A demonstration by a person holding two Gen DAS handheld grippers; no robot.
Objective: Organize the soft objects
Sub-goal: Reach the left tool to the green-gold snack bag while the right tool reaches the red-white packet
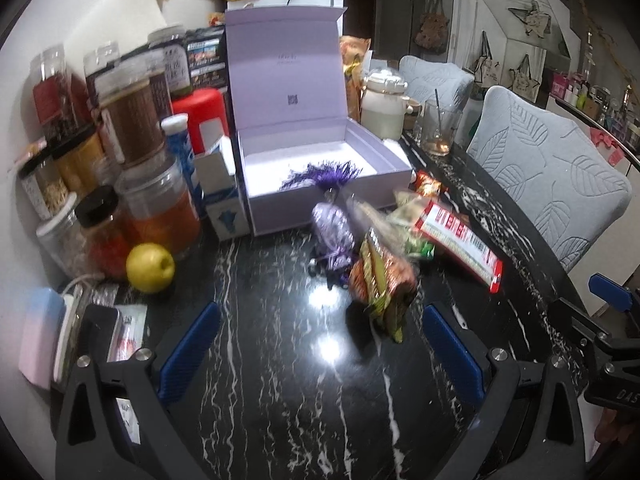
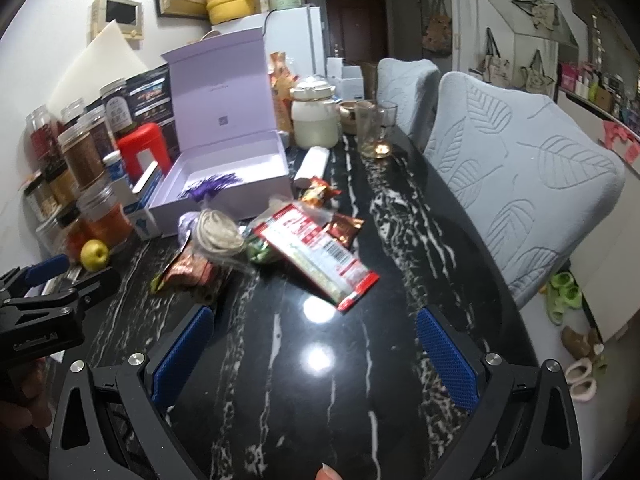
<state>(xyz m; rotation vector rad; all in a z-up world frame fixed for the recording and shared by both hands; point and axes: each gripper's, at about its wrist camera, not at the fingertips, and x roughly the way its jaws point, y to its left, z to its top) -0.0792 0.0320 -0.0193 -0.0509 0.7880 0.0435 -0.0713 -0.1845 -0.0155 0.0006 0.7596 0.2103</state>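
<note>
An open lilac box (image 1: 320, 184) (image 2: 224, 184) stands on the black marble table, lid up, with a purple tassel (image 1: 324, 174) over its front edge. In front of it lies a pile of soft packets: a lilac pouch (image 1: 334, 228), an orange-green snack bag (image 1: 380, 280) (image 2: 184, 270), a red-and-white packet (image 1: 460, 240) (image 2: 320, 248), a bag of twine (image 2: 218, 236) and small foil packets (image 2: 320, 192). My left gripper (image 1: 320, 356) is open and empty, just short of the snack bag. My right gripper (image 2: 312, 360) is open and empty, short of the red-and-white packet.
Jars and bottles (image 1: 132, 128) crowd the table's left side, with a yellow apple (image 1: 150, 267) (image 2: 94, 255) in front. A white jar (image 2: 314, 120) and glasses (image 2: 374, 132) stand behind the box. Two padded chairs (image 2: 520, 184) line the right edge.
</note>
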